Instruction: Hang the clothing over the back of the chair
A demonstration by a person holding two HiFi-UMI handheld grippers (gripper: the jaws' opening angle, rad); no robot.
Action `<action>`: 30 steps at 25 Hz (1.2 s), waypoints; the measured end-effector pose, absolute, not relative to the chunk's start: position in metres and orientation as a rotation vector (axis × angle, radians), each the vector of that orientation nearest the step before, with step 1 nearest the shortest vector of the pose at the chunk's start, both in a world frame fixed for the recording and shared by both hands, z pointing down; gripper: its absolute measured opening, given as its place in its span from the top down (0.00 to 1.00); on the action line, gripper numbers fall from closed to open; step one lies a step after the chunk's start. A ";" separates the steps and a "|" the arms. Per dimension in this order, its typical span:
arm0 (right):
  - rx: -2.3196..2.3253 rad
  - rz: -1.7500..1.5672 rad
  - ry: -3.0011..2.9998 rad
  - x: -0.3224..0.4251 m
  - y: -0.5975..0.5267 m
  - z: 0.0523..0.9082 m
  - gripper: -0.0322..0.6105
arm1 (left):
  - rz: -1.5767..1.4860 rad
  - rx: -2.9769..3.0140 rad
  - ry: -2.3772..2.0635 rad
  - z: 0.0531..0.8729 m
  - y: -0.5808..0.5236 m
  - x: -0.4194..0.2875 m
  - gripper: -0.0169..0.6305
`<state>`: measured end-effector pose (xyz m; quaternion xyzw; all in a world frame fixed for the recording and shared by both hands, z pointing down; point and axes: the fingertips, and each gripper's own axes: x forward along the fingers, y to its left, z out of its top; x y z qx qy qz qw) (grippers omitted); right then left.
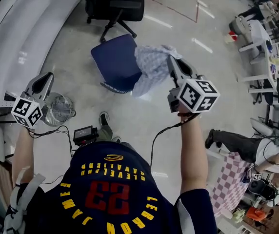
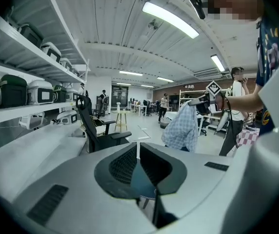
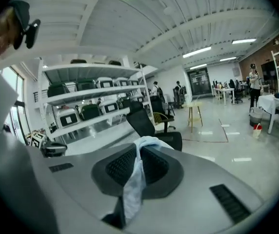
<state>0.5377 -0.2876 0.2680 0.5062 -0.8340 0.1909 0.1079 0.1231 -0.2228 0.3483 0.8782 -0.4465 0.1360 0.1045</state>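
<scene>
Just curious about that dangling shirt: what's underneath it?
A blue chair stands under the shirt, which hangs from the right gripper. The shirt covers the chair's side nearest that gripper, so that part cannot be seen.

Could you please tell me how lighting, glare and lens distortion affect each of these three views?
Head view: ceiling lights glare in streaks off the glossy floor. Left gripper view: the light strip is blown out, and fisheye bends the shelves. Right gripper view: dark vignetted corners; the clothing in the right gripper looks soft.
</scene>
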 end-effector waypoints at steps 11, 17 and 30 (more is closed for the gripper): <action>1.353 0.763 -2.217 0.527 -0.337 0.404 0.91 | 0.421 2.442 -1.379 0.389 -0.240 0.092 0.95; 1.207 0.850 -2.194 0.508 -0.366 0.452 0.91 | 0.442 2.400 -1.404 0.394 -0.257 0.112 0.95; 0.997 1.017 -2.076 0.492 -0.366 0.539 0.78 | 0.422 2.337 -1.410 0.406 -0.280 0.162 0.95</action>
